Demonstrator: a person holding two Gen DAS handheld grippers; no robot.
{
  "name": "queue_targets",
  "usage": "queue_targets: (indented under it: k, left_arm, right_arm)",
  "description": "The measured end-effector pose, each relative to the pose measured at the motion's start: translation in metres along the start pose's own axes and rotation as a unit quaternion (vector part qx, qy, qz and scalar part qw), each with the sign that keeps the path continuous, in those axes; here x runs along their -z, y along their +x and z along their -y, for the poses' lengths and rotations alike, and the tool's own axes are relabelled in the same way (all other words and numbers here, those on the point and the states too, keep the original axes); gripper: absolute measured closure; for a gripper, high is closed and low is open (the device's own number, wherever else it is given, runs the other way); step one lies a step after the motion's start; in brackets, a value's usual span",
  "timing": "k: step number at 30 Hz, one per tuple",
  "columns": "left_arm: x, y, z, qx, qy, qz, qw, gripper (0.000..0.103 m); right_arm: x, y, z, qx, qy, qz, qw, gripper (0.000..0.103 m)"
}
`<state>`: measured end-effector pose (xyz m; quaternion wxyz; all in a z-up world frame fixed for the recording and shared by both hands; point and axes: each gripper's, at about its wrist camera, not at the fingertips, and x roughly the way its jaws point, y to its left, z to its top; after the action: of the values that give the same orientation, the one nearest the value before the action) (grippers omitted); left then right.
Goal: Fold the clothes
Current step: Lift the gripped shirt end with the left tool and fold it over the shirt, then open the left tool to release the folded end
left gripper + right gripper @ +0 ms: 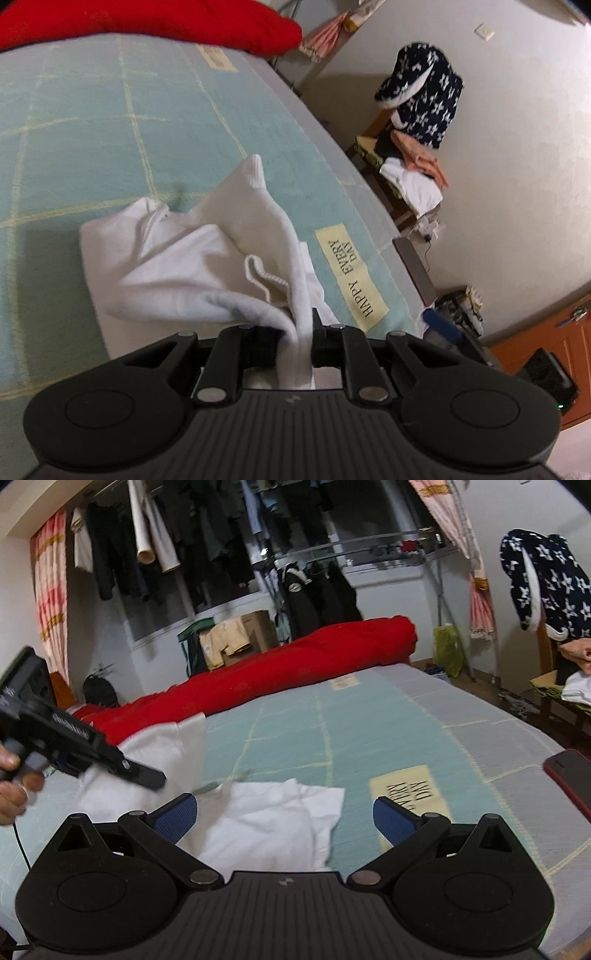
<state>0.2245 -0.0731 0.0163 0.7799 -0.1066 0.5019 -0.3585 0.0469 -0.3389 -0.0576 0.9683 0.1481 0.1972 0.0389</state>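
White garment [177, 266] lying crumpled on the bed [110, 122], toward the near edge, just left of the "HAPPY EVERY DAY" label [351, 273]. One ribbed cuff or hem [255, 170] sticking up beyond the bulk of the cloth. A bunched edge drawn up off the bed and pinched in the left tool [301, 332], jaws pressed nearly together on the fabric; probably raised so the cloth can be carried over into a fold. Right tool [284, 816] hovering over the same garment's flat part, blue pads [393, 818] spread wide, nothing between them, seemingly poised to take a second corner. Beyond the garment, a rolled red blanket [295, 664] along the bed's far side. Right of the label, at the bed's edge, a phone [570, 779].
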Motion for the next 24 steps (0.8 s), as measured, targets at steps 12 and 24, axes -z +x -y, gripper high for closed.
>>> queue_targets:
  k: [12, 24]
  left_arm:
    - [0.0, 0.054, 0.019, -0.014, 0.019, -0.054, 0.9982, 0.089]
    - [-0.001, 0.095, 0.013, 0.008, -0.021, -0.078, 0.9967, 0.046]
  right_arm:
    - [-0.001, -0.005, 0.02, 0.024, 0.015, 0.01, 1.0, 0.0]
    - [0.005, 0.0, 0.017, 0.027, 0.009, -0.005, 1.0, 0.0]
